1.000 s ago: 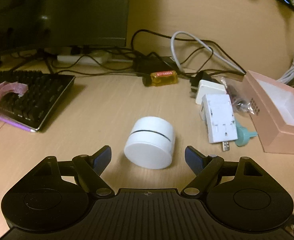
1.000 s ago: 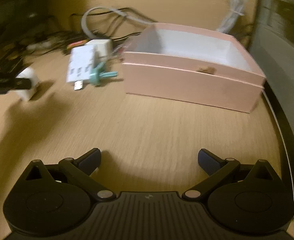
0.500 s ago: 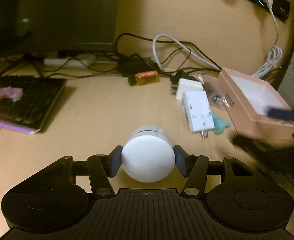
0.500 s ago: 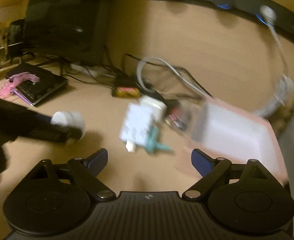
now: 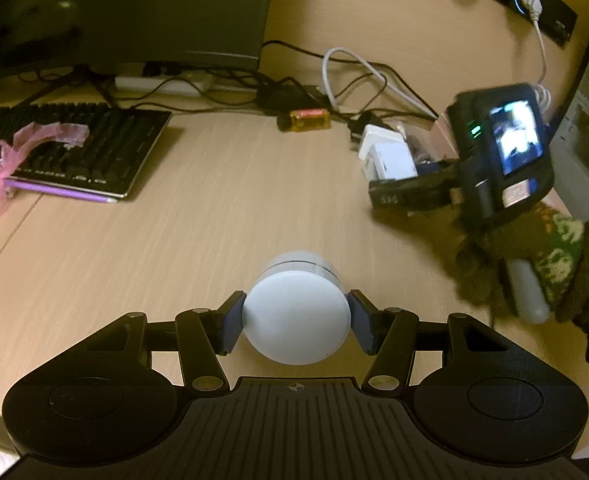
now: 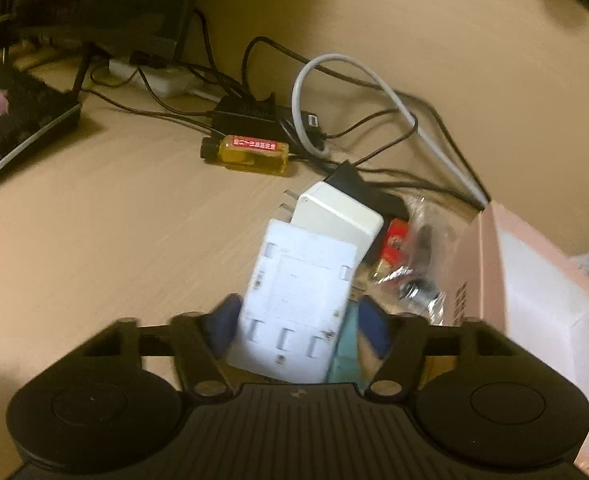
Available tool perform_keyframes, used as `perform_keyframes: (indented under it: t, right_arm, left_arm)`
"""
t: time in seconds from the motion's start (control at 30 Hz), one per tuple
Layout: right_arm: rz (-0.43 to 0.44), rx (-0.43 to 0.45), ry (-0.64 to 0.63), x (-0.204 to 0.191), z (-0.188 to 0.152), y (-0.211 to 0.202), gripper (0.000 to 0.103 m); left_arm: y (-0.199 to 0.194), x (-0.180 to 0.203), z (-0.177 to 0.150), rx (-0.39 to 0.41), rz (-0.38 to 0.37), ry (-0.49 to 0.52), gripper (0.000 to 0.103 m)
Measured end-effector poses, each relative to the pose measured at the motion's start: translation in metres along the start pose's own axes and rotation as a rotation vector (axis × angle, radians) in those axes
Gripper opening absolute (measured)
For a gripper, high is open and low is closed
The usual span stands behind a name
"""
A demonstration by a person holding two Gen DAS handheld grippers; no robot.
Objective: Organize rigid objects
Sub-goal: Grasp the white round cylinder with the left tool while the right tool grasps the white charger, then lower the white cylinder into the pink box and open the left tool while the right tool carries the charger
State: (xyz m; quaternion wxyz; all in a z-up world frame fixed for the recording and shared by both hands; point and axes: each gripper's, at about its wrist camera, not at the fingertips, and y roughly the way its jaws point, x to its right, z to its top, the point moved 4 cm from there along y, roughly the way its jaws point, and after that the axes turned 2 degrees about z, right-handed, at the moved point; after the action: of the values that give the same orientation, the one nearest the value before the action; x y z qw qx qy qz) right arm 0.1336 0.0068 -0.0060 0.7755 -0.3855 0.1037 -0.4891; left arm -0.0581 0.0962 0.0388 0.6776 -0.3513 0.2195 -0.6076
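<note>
Two tools are at work on the light wooden desk [image 5: 222,200]. Left tool [image 5: 296,322] squeezes the round white plastic jar [image 5: 296,314], well apart from the pink cardboard box [image 6: 534,304]. Right tool [image 6: 300,330] is closing around the flat white plastic charger [image 6: 298,304] just beside that box.

Both wrist views look steeply down, close over desk [image 5: 222,200]; share yellow bottle [image 6: 250,154], keyboard [image 5: 86,148].

The pink box [image 6: 534,300] is cut off at the right edge; the bagged items [image 6: 410,264] are too blurred to identify.
</note>
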Motion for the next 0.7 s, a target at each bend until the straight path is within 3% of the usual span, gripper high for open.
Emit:
perform_keyframes:
  t: [0.1,0.33,0.5,0.7]
  right_arm:
    - [0.059,0.009,0.03,0.004,0.002,-0.018,0.057]
    - [0.147,0.072,0.08,0.022,-0.028,-0.12,0.056]
    - [0.049,0.043,0.158,0.053,-0.072,-0.166,0.056]
    - [-0.081,0.006,0.267,0.089,-0.117,-0.197,0.056]
  left_arm:
    - [0.004,0.007,0.0,-0.014,-0.027,0.037,0.06]
    - [0.017,0.054,0.0,-0.065,-0.162,0.234,0.06]
    - [0.022,0.097,0.035,-0.033,-0.265,0.386,0.06]
    - [0.037,0.192,0.123,-0.028,-0.411,0.605,0.06]
